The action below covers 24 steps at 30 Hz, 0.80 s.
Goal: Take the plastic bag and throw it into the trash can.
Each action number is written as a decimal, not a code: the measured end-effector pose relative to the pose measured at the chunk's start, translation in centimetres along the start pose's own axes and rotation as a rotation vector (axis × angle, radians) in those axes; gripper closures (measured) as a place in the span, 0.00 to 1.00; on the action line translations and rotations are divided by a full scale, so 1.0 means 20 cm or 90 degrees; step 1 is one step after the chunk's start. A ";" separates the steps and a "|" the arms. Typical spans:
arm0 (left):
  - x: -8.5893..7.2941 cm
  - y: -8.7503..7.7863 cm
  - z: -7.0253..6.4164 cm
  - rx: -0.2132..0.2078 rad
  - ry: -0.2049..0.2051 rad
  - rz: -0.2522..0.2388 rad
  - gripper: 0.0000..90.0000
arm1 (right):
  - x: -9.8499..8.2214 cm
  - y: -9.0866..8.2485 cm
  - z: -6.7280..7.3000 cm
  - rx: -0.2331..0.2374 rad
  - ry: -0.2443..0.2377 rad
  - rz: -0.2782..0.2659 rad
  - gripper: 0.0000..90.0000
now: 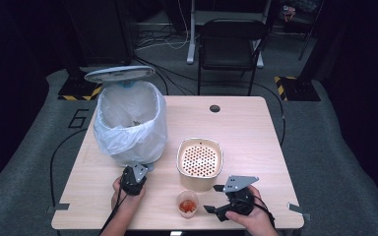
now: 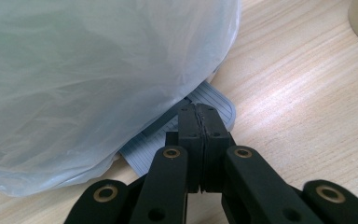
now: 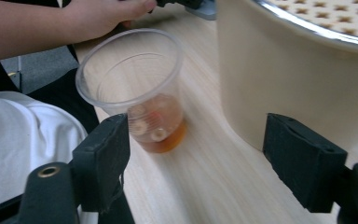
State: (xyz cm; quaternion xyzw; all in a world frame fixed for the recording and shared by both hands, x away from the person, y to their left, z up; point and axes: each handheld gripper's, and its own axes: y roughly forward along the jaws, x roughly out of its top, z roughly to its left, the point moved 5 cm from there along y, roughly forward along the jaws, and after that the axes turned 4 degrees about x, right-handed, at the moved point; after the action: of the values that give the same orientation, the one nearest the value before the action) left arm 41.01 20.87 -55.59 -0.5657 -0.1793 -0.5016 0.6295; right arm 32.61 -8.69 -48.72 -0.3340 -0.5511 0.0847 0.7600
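Observation:
A clear plastic cup (image 1: 187, 203) with a little orange liquid and pale bits stands upright near the table's front edge. In the right gripper view the cup (image 3: 135, 93) is just ahead of my right gripper (image 3: 196, 140), close to one pad and apart from both. My right gripper (image 1: 212, 198) is open, to the right of the cup. A cream pot (image 1: 197, 184) with a perforated insert stands behind the cup. My left gripper (image 1: 141, 171) is shut with nothing between its jaws. Its tips (image 2: 199, 112) rest over the grey ribbed pedal (image 2: 223, 105) of the bag-lined bin (image 1: 128, 132).
The bin's lid (image 1: 119, 73) stands raised at the back left. The white bag (image 2: 88, 70) bulges over the pedal. The wooden table (image 1: 256, 132) has a cable hole (image 1: 214, 108) at the back. A black chair (image 1: 229, 44) stands beyond the table. A person's hand (image 3: 98, 16) holds the left gripper.

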 end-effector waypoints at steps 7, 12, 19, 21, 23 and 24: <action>0.00 0.00 0.00 0.000 0.002 0.000 0.99 | 0.03 0.07 0.08 0.037 -0.017 0.000 0.20; 0.00 0.00 0.00 -0.001 0.003 0.002 0.99 | 0.05 0.13 0.10 0.046 -0.040 0.007 0.19; 0.00 0.00 0.00 -0.004 -0.009 -0.002 0.99 | 0.06 0.23 0.15 0.056 -0.059 0.024 0.17; 0.00 0.00 0.00 -0.004 -0.009 -0.002 0.99 | 0.06 0.25 0.16 0.056 -0.061 0.028 0.17; 0.00 0.00 0.00 -0.004 -0.009 -0.002 0.99 | 0.07 0.26 0.15 0.055 -0.065 0.030 0.17; 0.00 0.00 0.00 -0.004 -0.013 -0.005 0.99 | 0.07 0.27 0.16 0.053 -0.058 0.028 0.17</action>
State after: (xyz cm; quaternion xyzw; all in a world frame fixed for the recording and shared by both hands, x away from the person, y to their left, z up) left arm 41.06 20.82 -55.60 -0.5719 -0.1864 -0.4985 0.6242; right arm 31.65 -2.54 -50.41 -0.3097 -0.5737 0.1395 0.7453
